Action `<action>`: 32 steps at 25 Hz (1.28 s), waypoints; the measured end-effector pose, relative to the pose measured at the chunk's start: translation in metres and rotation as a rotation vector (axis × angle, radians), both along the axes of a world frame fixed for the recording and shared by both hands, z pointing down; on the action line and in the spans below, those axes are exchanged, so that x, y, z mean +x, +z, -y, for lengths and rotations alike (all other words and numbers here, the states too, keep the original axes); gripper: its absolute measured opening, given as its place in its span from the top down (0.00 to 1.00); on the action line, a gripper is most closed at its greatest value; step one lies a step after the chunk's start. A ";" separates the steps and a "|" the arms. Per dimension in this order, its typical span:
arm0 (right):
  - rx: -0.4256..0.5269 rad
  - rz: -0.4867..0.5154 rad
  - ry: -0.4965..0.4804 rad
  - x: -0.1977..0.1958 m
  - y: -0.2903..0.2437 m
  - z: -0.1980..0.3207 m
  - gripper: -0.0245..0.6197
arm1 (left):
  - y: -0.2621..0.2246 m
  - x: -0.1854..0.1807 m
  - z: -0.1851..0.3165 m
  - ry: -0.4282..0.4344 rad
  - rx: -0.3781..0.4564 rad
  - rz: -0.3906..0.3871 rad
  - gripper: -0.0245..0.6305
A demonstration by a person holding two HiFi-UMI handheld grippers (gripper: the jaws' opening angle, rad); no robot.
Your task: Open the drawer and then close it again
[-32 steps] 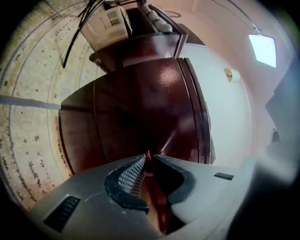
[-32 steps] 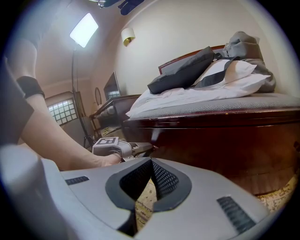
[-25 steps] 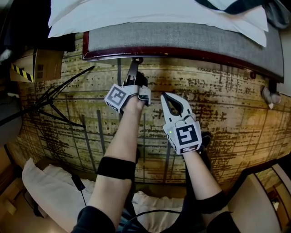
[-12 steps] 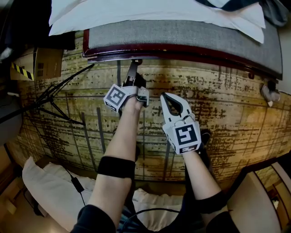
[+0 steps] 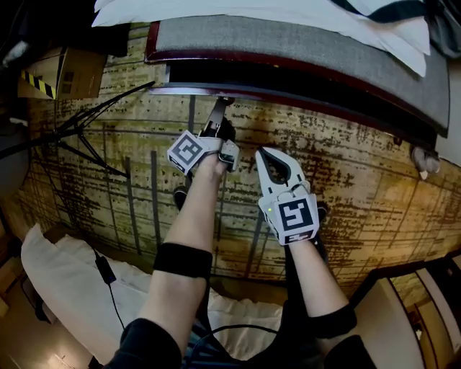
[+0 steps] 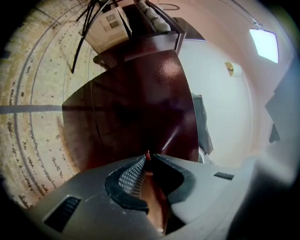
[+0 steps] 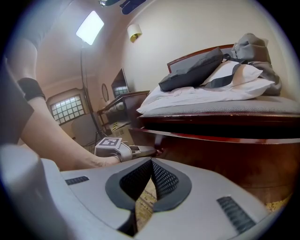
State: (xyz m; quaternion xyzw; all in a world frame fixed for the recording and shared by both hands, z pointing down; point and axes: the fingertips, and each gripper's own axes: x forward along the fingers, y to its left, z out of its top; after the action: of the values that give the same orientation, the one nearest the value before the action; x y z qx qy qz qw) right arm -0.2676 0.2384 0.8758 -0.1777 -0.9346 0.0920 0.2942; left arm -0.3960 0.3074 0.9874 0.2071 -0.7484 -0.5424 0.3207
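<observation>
Pinches with the left gripper [image 5: 220, 102] a small reddish pull [image 6: 148, 154] on the dark red front of the drawer [image 6: 136, 108]. Keeps the jaws only a narrow slit apart, mesh pads pressed on the pull from both sides. Cannot make out the pull's shape. Reaches that gripper forward over the carpet [image 5: 360, 187], marker cube turned up toward the head view.

Holds the right gripper [image 5: 263, 153] just beside the left forearm, above the carpet and well short of the drawer. Presses its jaws fully together, with nothing between them and nothing touched.

Finds the drawer under the bed [image 5: 288, 47], partly drawn out, with a dark gap between the bed's red wooden rail and the drawer's upper edge.

Around the drawer:
- On the bed, a grey mattress topped with white pillows [image 5: 252, 11] and a dark cushion [image 7: 192, 70].
- Underfoot, worn yellow-brown carpet crossed by grey lines.
- Left of the drawer in the head view, black tripod legs [image 5: 79, 137] spread on the carpet.
- Beyond them, a cardboard box [image 5: 61, 72] with yellow-and-black tape.
- At the lower left, white bedding [image 5: 65, 281] with a black cable [image 5: 108, 272] across it.
- High on the pale wall in the right gripper view, a small lamp [image 7: 134, 31] and a bright light panel [image 7: 90, 27].
</observation>
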 end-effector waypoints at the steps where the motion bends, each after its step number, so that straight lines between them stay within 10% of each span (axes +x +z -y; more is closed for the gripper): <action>1: 0.002 -0.001 -0.008 0.002 0.000 -0.002 0.96 | 0.001 0.004 -0.001 0.005 -0.007 -0.005 0.89; 32: -0.042 -0.050 -0.134 0.062 -0.024 -0.055 0.96 | -0.007 0.161 -0.066 0.002 0.074 -0.091 0.89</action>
State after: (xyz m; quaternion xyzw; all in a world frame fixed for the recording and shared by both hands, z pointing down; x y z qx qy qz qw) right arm -0.2059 0.2935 0.8520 -0.2437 -0.9107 0.0963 0.3193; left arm -0.2346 0.3729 0.9800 0.1946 -0.7123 -0.5781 0.3473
